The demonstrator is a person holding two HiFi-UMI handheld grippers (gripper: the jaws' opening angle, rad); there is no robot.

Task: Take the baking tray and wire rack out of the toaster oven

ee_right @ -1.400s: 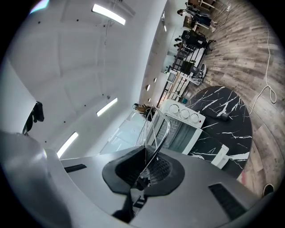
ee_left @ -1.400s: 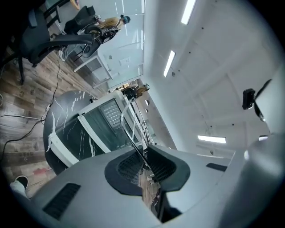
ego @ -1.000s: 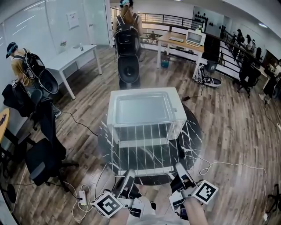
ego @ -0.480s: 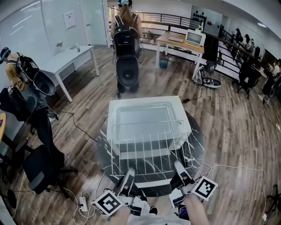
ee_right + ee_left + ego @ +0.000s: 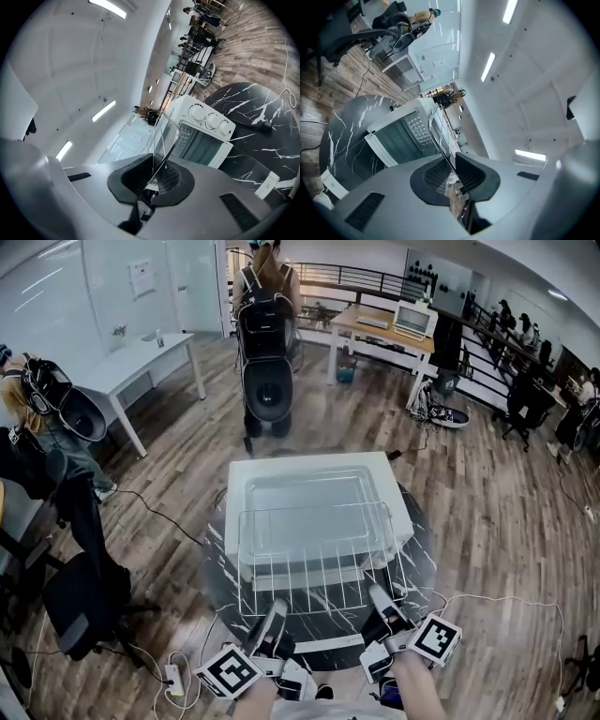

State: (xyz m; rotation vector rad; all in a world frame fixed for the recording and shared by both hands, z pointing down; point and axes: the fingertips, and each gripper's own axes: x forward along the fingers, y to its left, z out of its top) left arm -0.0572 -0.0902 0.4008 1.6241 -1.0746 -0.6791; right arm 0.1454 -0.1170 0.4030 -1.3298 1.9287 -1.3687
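While I stand beside the round black marble table (image 5: 420, 554), I see a person holding the wire rack (image 5: 314, 554) in the air with both tools. The left gripper (image 5: 272, 617) has its jaws pressed together on the thin front wire of the rack, near the left corner. In the left gripper view the wire (image 5: 440, 136) runs straight into the narrow gap between the two dark pads (image 5: 436, 180). The right gripper (image 5: 379, 602) is clamped in the same way on the front wire near the right corner, and in the right gripper view the wire (image 5: 166, 136) sits between its pads (image 5: 171, 180).

The rack is out of the white toaster oven (image 5: 398, 498) and is kept about level in front of it, above the table. From the head view its far edge lies over the front part of the oven. The oven stands on the table with its glass door (image 5: 253, 164) folded down and open, and three round knobs (image 5: 211, 119) show on its front.

Behind the table, on the wooden floor (image 5: 487, 474), a person with a dark backpack (image 5: 262, 320) stands with the back to us, and a white desk (image 5: 141, 357) is at the left.
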